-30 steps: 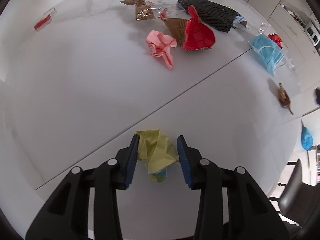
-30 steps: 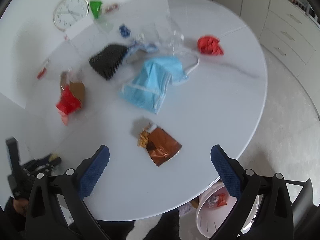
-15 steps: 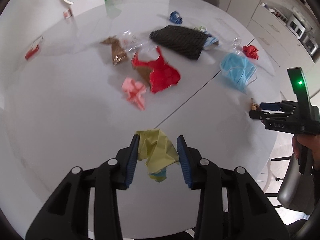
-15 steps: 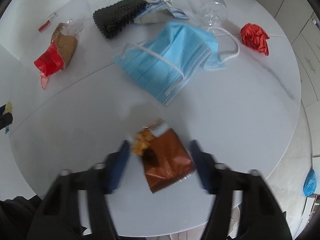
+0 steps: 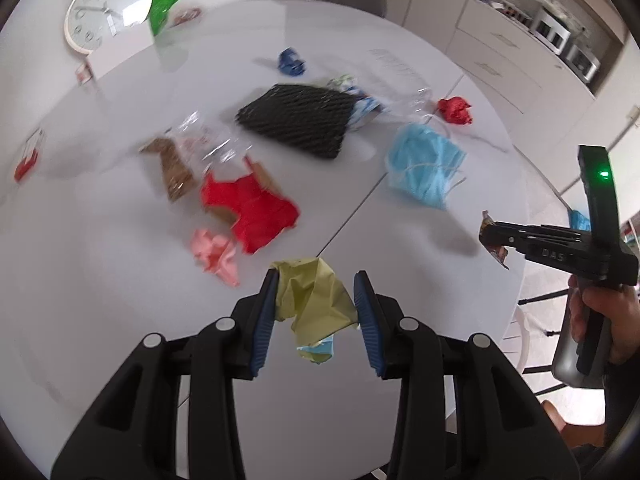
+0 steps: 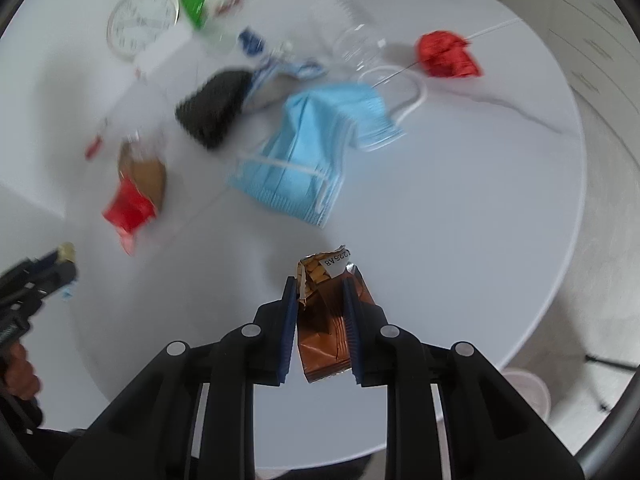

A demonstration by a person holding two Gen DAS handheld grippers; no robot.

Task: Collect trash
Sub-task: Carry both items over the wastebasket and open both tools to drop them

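Observation:
My left gripper (image 5: 316, 292) is shut on a crumpled yellow-green paper (image 5: 314, 300) and holds it above the round white table (image 5: 120, 312). My right gripper (image 6: 320, 292) is shut on a brown snack wrapper (image 6: 324, 320), lifted off the table; it also shows at the right of the left wrist view (image 5: 494, 236). On the table lie a blue face mask (image 6: 316, 152), a red crumpled paper (image 6: 446, 54), a black mesh piece (image 5: 300, 118), a red and brown packet (image 5: 248, 204) and a pink crumpled paper (image 5: 214, 254).
A wall clock (image 5: 106, 10), a green wrapper (image 5: 162, 4) and a blue crumple (image 5: 292, 62) lie at the table's far side. A clear plastic bag (image 5: 200, 140) lies left of the mesh. A white bin (image 6: 528, 392) stands on the floor by the table's right edge.
My right gripper closed on the brown snack wrapper and lifted it off the table. My left gripper rose and pulled back, still holding the yellow-green paper.

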